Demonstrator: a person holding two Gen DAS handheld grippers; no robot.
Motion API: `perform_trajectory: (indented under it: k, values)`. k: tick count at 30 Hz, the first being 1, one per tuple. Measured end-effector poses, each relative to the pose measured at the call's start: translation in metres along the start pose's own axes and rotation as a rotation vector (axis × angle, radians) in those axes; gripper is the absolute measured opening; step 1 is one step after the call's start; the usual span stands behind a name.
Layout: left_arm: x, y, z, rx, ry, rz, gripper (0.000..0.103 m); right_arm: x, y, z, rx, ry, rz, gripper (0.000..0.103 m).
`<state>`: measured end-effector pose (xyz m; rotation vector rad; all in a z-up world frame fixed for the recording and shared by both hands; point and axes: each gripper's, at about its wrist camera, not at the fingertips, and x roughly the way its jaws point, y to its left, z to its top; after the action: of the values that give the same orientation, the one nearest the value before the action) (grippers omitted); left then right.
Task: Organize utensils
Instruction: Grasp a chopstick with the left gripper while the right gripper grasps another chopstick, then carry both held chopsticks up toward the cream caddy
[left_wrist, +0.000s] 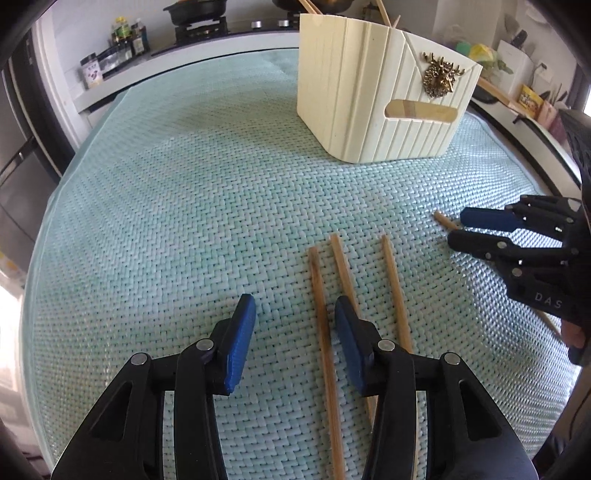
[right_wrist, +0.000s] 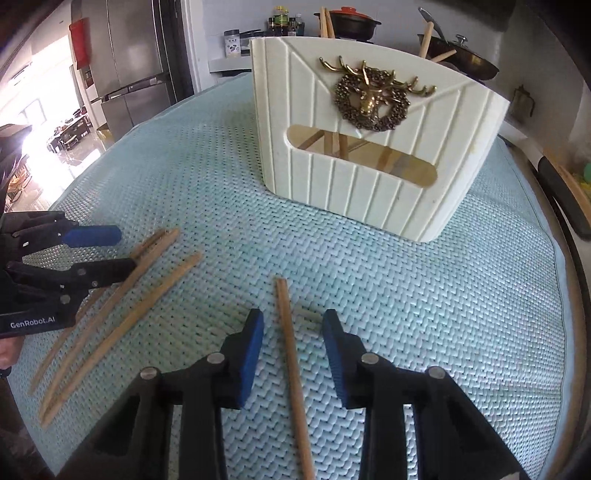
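Observation:
Three wooden chopsticks lie side by side on the pale green woven mat (left_wrist: 177, 206). My left gripper (left_wrist: 295, 336) stands open low over them. The leftmost chopstick (left_wrist: 320, 314) runs between its blue pads, close to the right one, and the middle chopstick (left_wrist: 341, 266) passes under the right finger. A fourth chopstick (right_wrist: 290, 347) lies apart; my right gripper (right_wrist: 293, 347) is open around it, pads clear on both sides. The cream utensil holder (right_wrist: 373, 192) with a brass deer emblem stands behind, chopsticks inside. Each wrist view also shows the other gripper: right gripper (left_wrist: 456, 229), left gripper (right_wrist: 118, 251).
Behind the mat, a counter carries a gas stove with a black pot (right_wrist: 354, 24), a wok (right_wrist: 465, 59) and bottles (left_wrist: 125, 37). A steel fridge (right_wrist: 125, 62) stands at the far left. A hand (left_wrist: 574, 336) holds the right gripper.

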<state>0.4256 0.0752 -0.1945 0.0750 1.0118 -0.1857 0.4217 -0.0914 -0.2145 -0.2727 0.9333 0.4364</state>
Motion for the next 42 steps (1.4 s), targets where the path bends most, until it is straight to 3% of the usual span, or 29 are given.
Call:
perform_trajectory:
  k: [3, 5, 7, 8, 16, 24, 31, 42]
  values:
    - [0.001, 0.003, 0.002, 0.007, 0.012, -0.002, 0.046, 0.004, 0.001, 0.008, -0.007, 0.017, 0.001, 0.009]
    - [0.002, 0.003, 0.003, 0.003, 0.013, -0.002, 0.041, 0.006, 0.001, 0.011, 0.001, 0.021, 0.008, 0.007]
    - [0.001, 0.003, 0.005, 0.005, 0.001, -0.011, 0.011, 0.007, -0.001, 0.012, 0.014, 0.020, 0.016, 0.006]
    - [0.002, 0.003, 0.006, 0.002, 0.001, -0.031, 0.006, 0.007, -0.003, 0.013, 0.029, 0.017, 0.028, 0.006]
    - [-0.007, -0.002, 0.002, -0.021, -0.029, -0.070, 0.004, -0.023, -0.032, 0.020, 0.120, -0.091, 0.091, 0.006]
    - [-0.080, 0.004, 0.011, -0.052, -0.191, -0.094, 0.004, -0.101, -0.030, 0.032, 0.116, -0.264, 0.140, 0.006]
    - [-0.150, 0.008, 0.017, -0.068, -0.339, -0.118, 0.004, -0.171, -0.033, 0.020, 0.103, -0.405, 0.172, 0.006]
    - [-0.211, 0.002, 0.025, -0.062, -0.501, -0.135, 0.003, -0.230, -0.022, 0.013, 0.072, -0.551, 0.136, 0.006]
